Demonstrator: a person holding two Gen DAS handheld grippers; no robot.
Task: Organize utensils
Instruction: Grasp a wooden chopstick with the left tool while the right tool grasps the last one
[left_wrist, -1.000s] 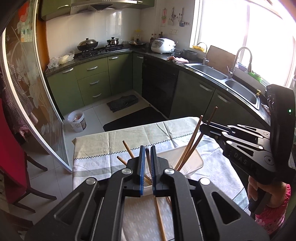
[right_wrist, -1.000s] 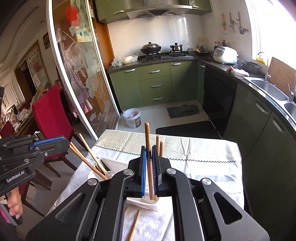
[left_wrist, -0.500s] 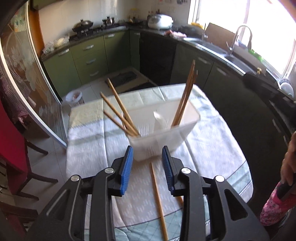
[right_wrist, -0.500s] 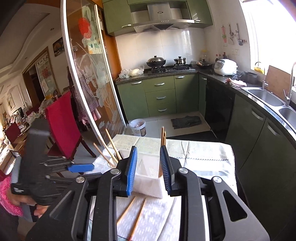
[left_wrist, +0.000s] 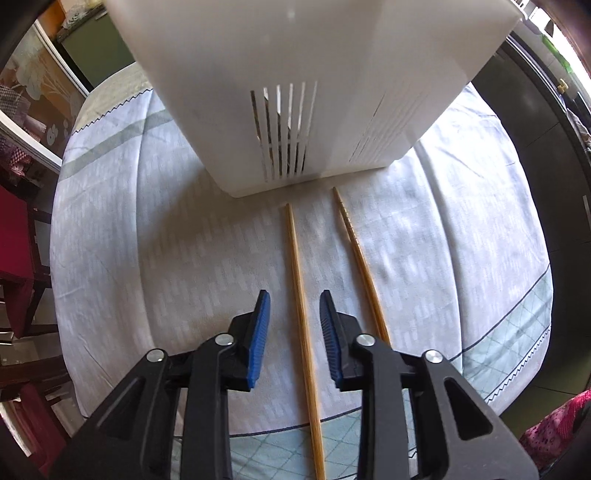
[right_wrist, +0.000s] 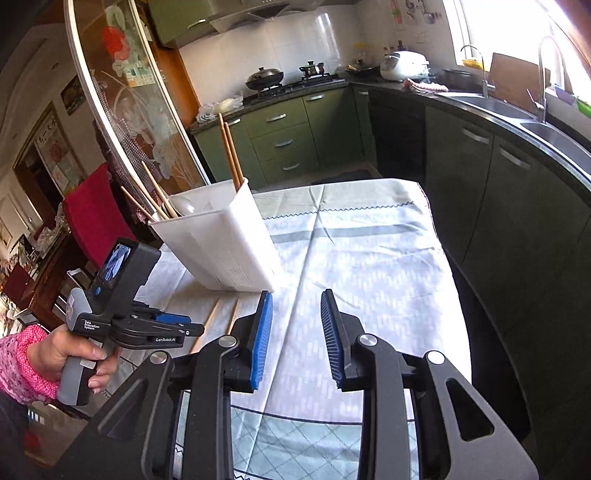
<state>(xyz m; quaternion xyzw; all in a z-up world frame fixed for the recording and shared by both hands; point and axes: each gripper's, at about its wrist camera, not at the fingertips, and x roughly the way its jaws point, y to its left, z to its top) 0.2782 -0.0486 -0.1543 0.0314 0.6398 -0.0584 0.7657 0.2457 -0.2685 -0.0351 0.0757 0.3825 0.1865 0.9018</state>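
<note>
A white slotted utensil holder (left_wrist: 303, 92) stands on the cloth-covered table (left_wrist: 166, 240); it also shows in the right wrist view (right_wrist: 221, 240) with several wooden chopsticks (right_wrist: 231, 151) and a white spoon (right_wrist: 181, 205) standing in it. Two loose chopsticks lie on the cloth in front of it. My left gripper (left_wrist: 294, 306) is open and low, its jaws straddling the left chopstick (left_wrist: 297, 266); the right chopstick (left_wrist: 356, 251) lies just outside its right finger. My left gripper also shows in the right wrist view (right_wrist: 173, 326). My right gripper (right_wrist: 296, 308) is open and empty above the cloth, right of the holder.
The table's near edge (left_wrist: 369, 417) is close below my left gripper. A red chair (right_wrist: 92, 210) stands left of the table. Green kitchen cabinets (right_wrist: 284, 136), a stove with pots (right_wrist: 264, 79) and a sink counter (right_wrist: 517, 110) lie beyond and to the right.
Both grippers were shut on chopsticks over the holder, then opened and left them in it. My left gripper has dropped low over a loose chopstick on the cloth. My right gripper has drawn back.
</note>
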